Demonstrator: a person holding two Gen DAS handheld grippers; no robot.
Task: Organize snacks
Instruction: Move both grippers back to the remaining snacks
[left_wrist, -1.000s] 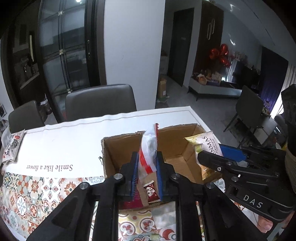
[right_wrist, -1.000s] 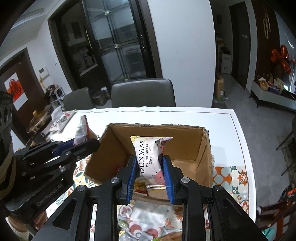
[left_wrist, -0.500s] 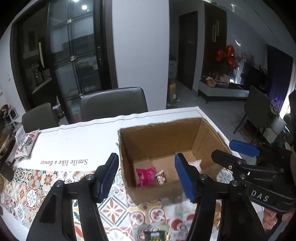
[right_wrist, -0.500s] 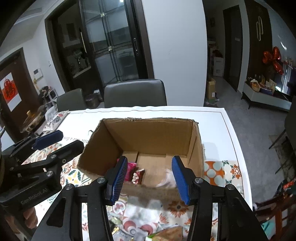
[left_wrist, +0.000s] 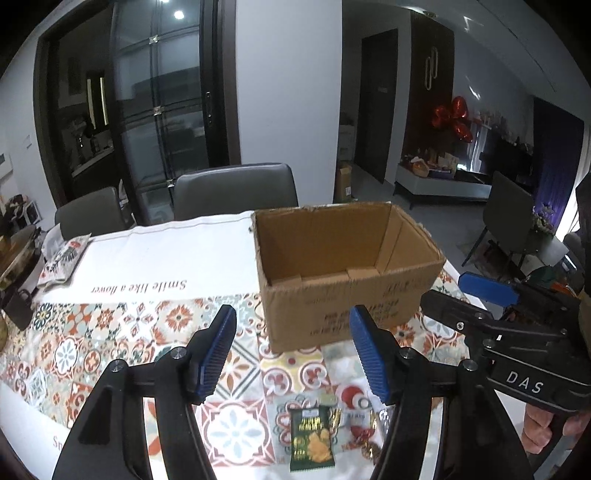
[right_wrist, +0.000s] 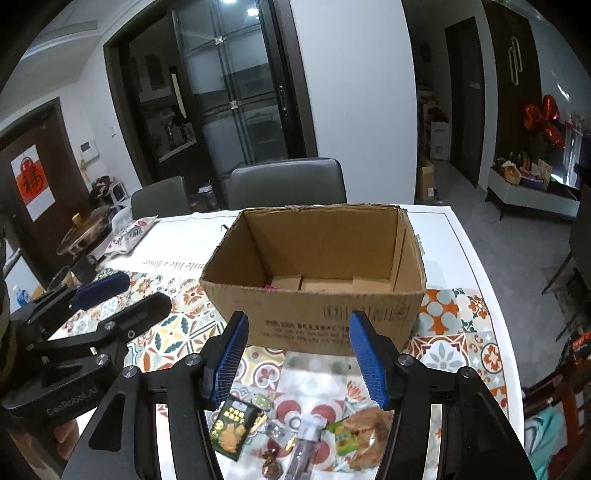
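Lettering first: the tablecloth (left_wrist: 155, 258) carries an upside-down line reading "Smile like a flower", the right gripper (left_wrist: 432, 306) body shows "DAS" in the left wrist view, and the left gripper (right_wrist: 122, 291) body shows "CenRobot.AI" in the right wrist view. Dark print runs along the near wall of the cardboard box (right_wrist: 314, 280), too blurred to read. The box stands open-topped on the table; its near wall hides most of the floor, and only a sliver of something pink shows inside. Loose snacks lie on the cloth in front of the box, near the table edge: a green snack packet (right_wrist: 234, 428) with unreadable yellow text, a wrapped candy (right_wrist: 271, 469), a clear tube (right_wrist: 306, 443) and a tan snack bag (right_wrist: 365, 432), partly cut off by the fingers. Left jaws stand apart with nothing between them; right jaws are opening, also with nothing between them.
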